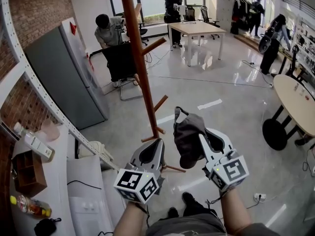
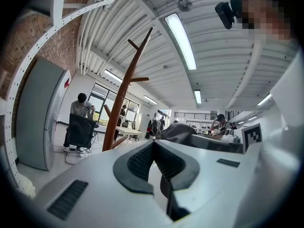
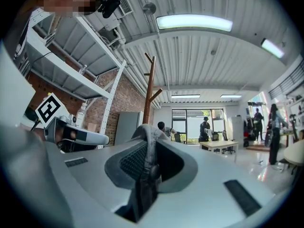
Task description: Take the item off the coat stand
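The brown wooden coat stand rises from the floor just beyond both grippers, and its pegs look bare. A dark grey cap hangs from my right gripper, which is shut on its fabric, clear of the stand. In the right gripper view the cap's cloth is pinched between the jaws of the right gripper, with the stand behind. My left gripper is beside it on the left, shut with nothing in it. The left gripper view shows the left gripper closed, and the cap to its right.
A grey cabinet and a white metal rack stand on the left. Below them is a white counter with bottles and a small box. A person sits at a chair behind the stand. A round table is on the right.
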